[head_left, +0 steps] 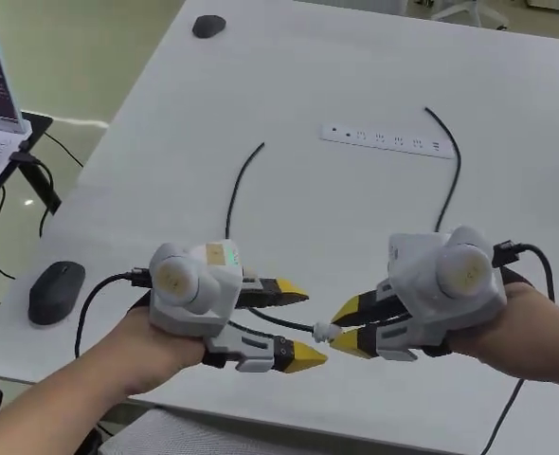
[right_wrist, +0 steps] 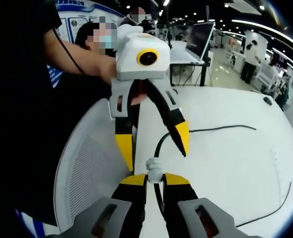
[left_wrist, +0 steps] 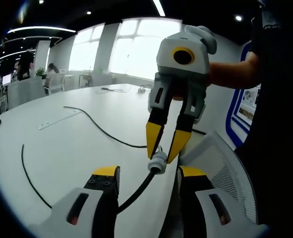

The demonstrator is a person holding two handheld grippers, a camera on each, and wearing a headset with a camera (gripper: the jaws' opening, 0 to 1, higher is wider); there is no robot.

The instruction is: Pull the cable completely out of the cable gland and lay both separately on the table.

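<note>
Now the right gripper (head_left: 342, 327) is clamped on the white cable gland (head_left: 325, 332); the black cable (head_left: 279, 322) leaves the gland straight toward the left gripper (head_left: 315, 327), between its parted jaws.

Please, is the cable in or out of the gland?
In: the black cable enters the white gland, which the right tool grips.

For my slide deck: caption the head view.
Right tongs pinch the white cable gland while open left tongs straddle its black cable at the table.
</note>
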